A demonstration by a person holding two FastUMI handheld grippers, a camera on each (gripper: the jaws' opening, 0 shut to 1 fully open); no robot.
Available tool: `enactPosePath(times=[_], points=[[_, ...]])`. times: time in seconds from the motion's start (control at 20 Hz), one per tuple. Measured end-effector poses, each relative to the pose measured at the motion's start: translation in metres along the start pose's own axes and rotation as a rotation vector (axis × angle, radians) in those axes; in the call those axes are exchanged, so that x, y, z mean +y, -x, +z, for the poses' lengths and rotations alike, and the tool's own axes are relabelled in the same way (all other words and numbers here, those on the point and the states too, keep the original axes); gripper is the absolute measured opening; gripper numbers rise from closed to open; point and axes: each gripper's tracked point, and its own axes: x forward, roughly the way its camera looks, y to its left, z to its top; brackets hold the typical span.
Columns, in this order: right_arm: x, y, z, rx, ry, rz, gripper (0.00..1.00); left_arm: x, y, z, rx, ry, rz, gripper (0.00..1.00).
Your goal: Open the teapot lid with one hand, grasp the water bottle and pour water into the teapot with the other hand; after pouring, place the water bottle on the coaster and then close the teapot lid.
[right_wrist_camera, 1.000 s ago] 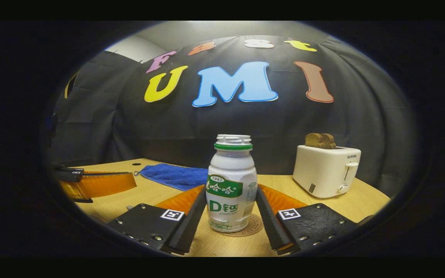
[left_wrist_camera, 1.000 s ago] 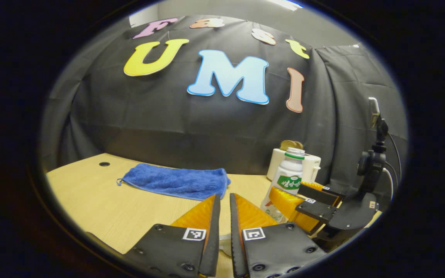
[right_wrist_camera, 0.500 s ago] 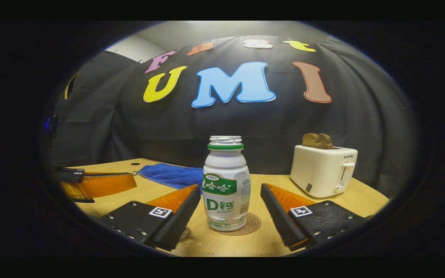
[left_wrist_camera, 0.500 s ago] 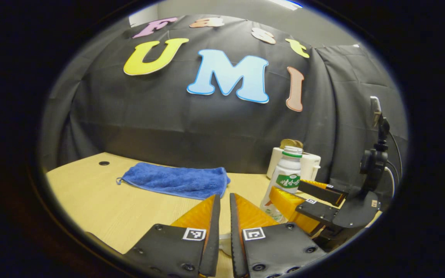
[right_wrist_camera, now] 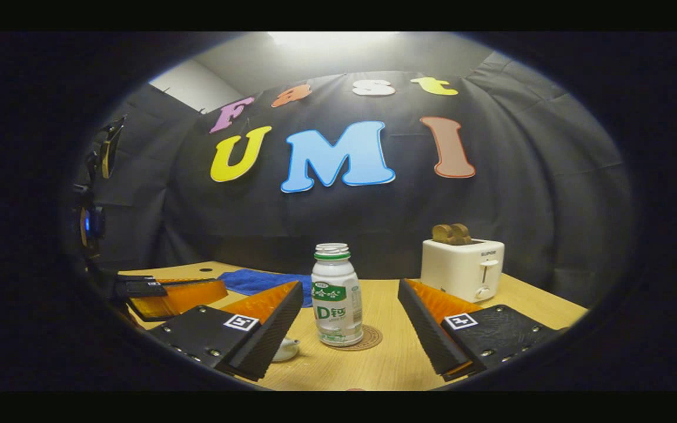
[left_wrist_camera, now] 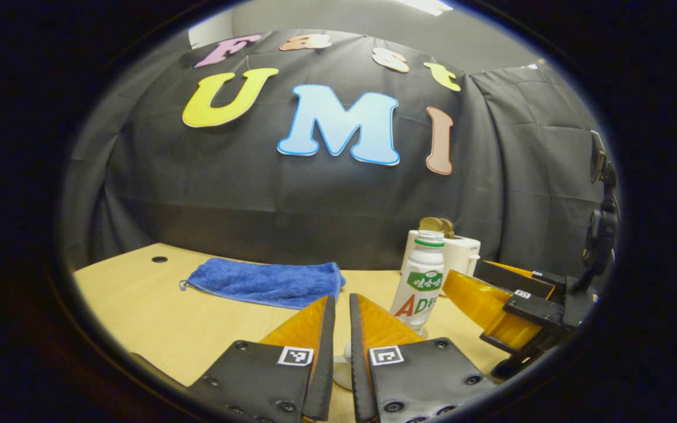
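The white water bottle [right_wrist_camera: 335, 299] with a green label stands upright on the round coaster [right_wrist_camera: 369, 340]. My right gripper [right_wrist_camera: 350, 286] is open and back from the bottle, with a finger on either side of it and clear of it. In the left gripper view the bottle [left_wrist_camera: 424, 288] stands right of centre, and the right gripper [left_wrist_camera: 462, 276] sits beside it. My left gripper [left_wrist_camera: 338, 305] is shut, with a small white piece [left_wrist_camera: 341, 367], apparently the teapot lid, between its fingers. A white part of the teapot [right_wrist_camera: 285, 348] peeks out by the right gripper's left finger.
A blue towel [left_wrist_camera: 265, 282] lies at the back of the wooden table [left_wrist_camera: 156, 317]. A white toaster [right_wrist_camera: 462, 267] with bread in it stands at the back right. A camera mount [left_wrist_camera: 600, 235] stands at the right edge.
My right gripper has let go of the bottle, opened wide and pulled back, leaving the bottle on the coaster. The left gripper has barely moved.
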Motion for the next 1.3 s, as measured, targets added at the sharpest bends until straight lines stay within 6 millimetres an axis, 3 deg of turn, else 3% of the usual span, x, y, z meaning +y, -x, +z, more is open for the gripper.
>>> enactPosePath(times=[0.4,0.7,1.0,1.3], points=[[-0.014,0.065,-0.005,0.015,-0.015,-0.092,0.99,-0.027,0.061,-0.012,-0.005,-0.043,0.009,0.24],[-0.012,0.096,-0.019,0.027,-0.02,-0.106,0.99,-0.039,0.084,-0.036,0.005,-0.037,0.022,0.24],[-0.009,0.11,-0.027,0.024,-0.01,-0.107,0.99,-0.041,0.091,-0.048,0.002,-0.044,0.043,0.24],[-0.012,0.108,-0.041,0.047,-0.023,-0.126,0.99,-0.041,0.089,-0.049,-0.004,-0.065,0.054,0.24]])
